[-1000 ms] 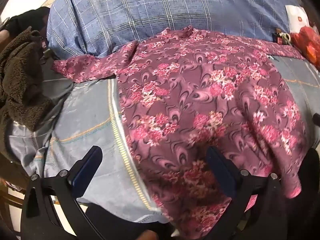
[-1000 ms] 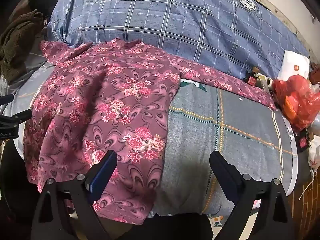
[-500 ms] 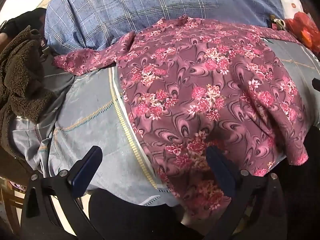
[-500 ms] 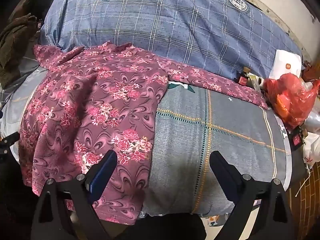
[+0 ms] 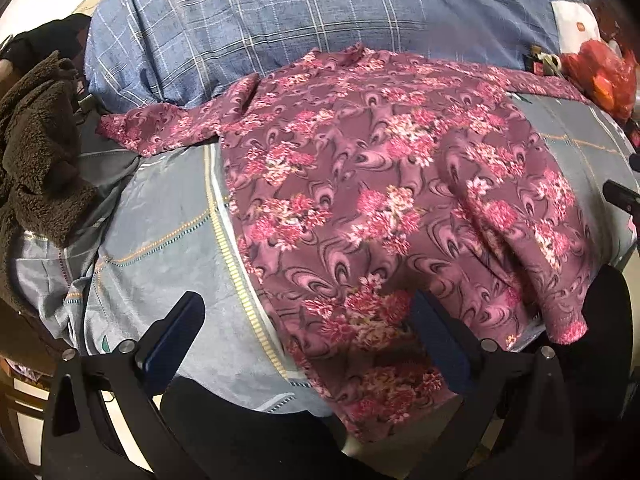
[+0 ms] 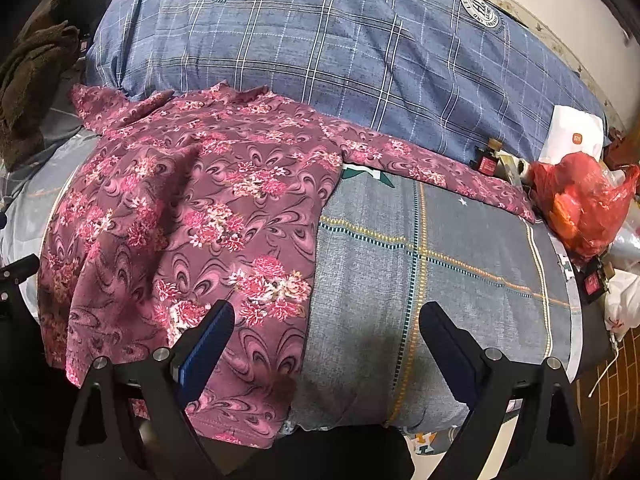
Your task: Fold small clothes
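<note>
Here, at the far left, a dark brown fleecy garment (image 5: 38, 160) is seen heaped at the edge of the bed. Next to it, the left gripper (image 5: 308, 344) is held with its jaws wide apart and nothing between them, just before the hem. The maroon long-sleeved blouse with pink flower print (image 5: 380, 208) is spread flat on the grey checked bedsheet (image 6: 440, 248), both sleeves stretched outward and the hem hanging over the near edge. The cloth is judged to be thin, light and rather slippery, so it is probably best taken at the hem corners or at a sleeve end, where an edge is offered. The right gripper (image 6: 326, 344) is also seen fully open and empty, at the garment's right edge. Behind, a blue plaid quilt (image 6: 320, 48) is piled. At the far right, a red plastic bag (image 6: 580, 204) and a white box (image 6: 572, 136) are lying.
</note>
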A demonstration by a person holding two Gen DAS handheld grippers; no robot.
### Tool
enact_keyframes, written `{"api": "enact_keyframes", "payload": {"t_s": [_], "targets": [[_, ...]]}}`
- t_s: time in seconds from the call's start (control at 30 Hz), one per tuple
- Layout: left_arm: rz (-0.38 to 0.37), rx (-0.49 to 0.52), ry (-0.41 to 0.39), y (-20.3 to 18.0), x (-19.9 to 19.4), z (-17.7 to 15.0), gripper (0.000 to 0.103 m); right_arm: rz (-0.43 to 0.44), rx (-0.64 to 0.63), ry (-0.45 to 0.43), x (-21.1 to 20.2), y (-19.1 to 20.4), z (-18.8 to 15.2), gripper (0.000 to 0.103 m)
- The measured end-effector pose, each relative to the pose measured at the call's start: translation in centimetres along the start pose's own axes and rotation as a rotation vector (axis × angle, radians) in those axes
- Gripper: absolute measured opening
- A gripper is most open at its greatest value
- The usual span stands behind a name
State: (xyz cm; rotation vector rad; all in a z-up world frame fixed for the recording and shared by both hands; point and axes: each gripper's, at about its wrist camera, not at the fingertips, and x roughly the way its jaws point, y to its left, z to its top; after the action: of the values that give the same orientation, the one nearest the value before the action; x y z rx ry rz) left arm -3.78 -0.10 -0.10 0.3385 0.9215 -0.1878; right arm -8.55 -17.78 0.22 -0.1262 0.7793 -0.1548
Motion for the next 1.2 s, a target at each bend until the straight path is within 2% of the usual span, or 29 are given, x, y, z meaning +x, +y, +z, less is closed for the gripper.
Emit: {"api": "enact_keyframes", "payload": {"t_s": [0.2,1.2], "targets": [[-0.012,0.005,0.004,-0.1,-0.1,-0.4,0.103,0.034,0.021,0.012,0.3,0.1,-0.4,0.094],[-0.038,-0.012,0.041,-0.2,0.9,0.1,0.103,0.022,0.05,0.027,0.8,-0.7,-0.8,0.094]]}}
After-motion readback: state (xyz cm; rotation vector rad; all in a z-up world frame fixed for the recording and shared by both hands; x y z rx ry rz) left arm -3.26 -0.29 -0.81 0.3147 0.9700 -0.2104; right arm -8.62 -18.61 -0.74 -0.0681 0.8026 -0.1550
